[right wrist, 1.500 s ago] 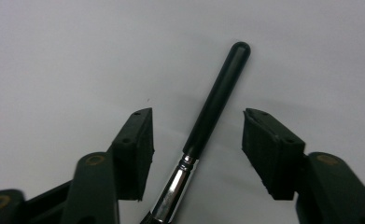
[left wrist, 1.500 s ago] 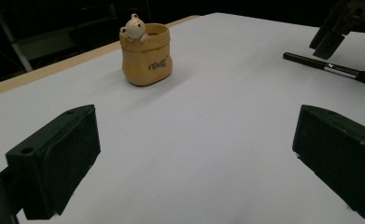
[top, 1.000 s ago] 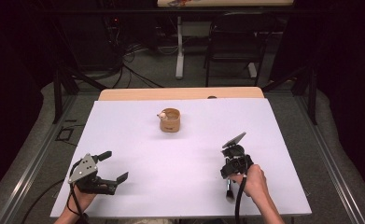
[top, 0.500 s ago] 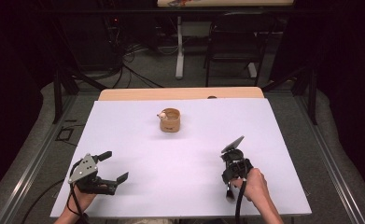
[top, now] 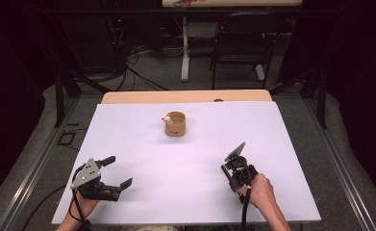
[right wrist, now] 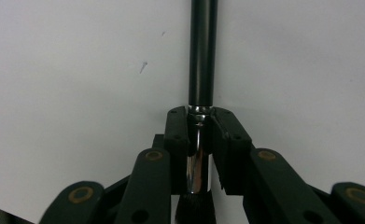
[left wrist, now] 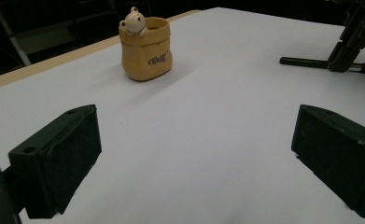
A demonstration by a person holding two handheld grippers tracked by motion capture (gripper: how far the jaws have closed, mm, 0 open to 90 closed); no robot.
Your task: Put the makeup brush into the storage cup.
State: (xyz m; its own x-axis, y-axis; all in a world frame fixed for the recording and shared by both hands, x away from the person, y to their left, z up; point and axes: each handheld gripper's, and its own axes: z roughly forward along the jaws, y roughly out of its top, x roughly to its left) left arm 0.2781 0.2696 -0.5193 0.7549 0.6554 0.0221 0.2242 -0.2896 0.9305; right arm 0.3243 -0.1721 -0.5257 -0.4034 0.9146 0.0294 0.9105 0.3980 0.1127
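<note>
A black-handled brush [right wrist: 201, 56] with a silver collar lies on the white table [top: 185, 159]. My right gripper [right wrist: 201, 116] points down at it, and its jaws have just been closing; they are now shut on the silver collar. That gripper [top: 233, 174] sits at the front right in the high view. In the left gripper view the brush handle [left wrist: 306, 62] sticks out sideways from it. My left gripper [top: 118, 172] rests open at the front left, nothing between its jaws [left wrist: 194, 154]. A tan bag-shaped pot [top: 175, 124] with a small bear on its rim stands mid-table, far from both.
A wooden strip [top: 185, 96] edges the table's far side. Beyond it are a dark chair [top: 238, 48], a desk leg and cables on the floor. Metal rails run along both sides of the table.
The right gripper has sunk slightly toward the table and tipped a little. The left gripper and the pot have stayed where they were.
</note>
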